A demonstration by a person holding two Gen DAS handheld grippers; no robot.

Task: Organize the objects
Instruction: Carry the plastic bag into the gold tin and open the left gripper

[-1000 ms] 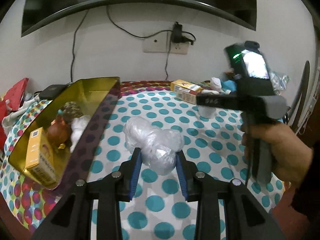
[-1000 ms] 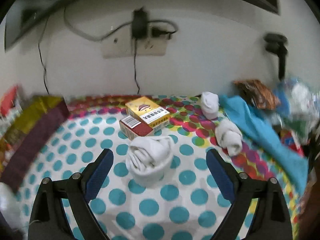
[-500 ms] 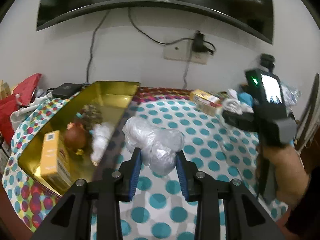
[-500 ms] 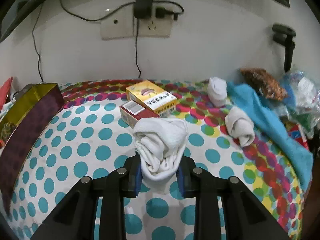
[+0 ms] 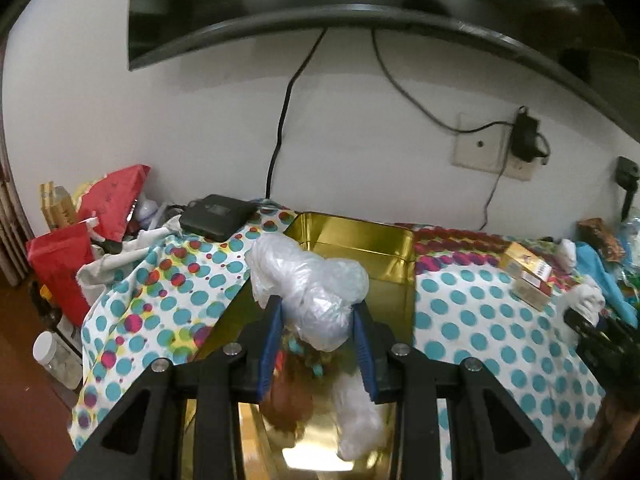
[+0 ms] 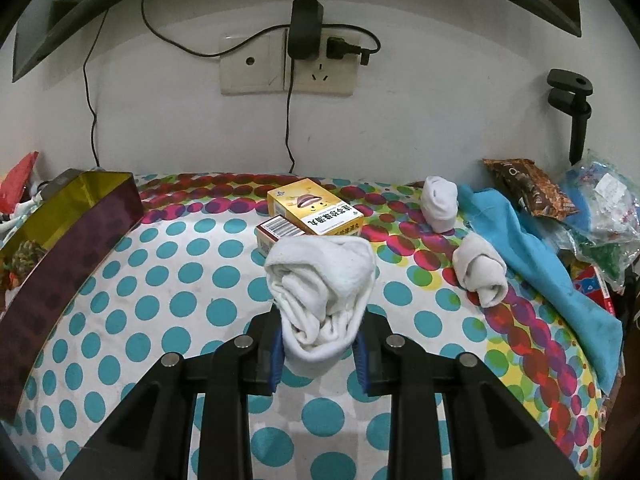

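A: What's in the gold tin (image 5: 384, 264) at center frame?
B: A white bundle (image 5: 356, 416) and something brown, blurred. The left gripper (image 5: 318, 344) pinches a plastic bag (image 5: 312, 292) above it.
A: The right gripper (image 6: 319, 354)?
B: Squeezing a rolled sock (image 6: 322, 284), lower center.

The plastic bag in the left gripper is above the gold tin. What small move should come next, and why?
Probably open the left gripper and drop the plastic bag: the bag hangs over the open gold tin, where other items already lie, and the tin's rim seems clear of it.
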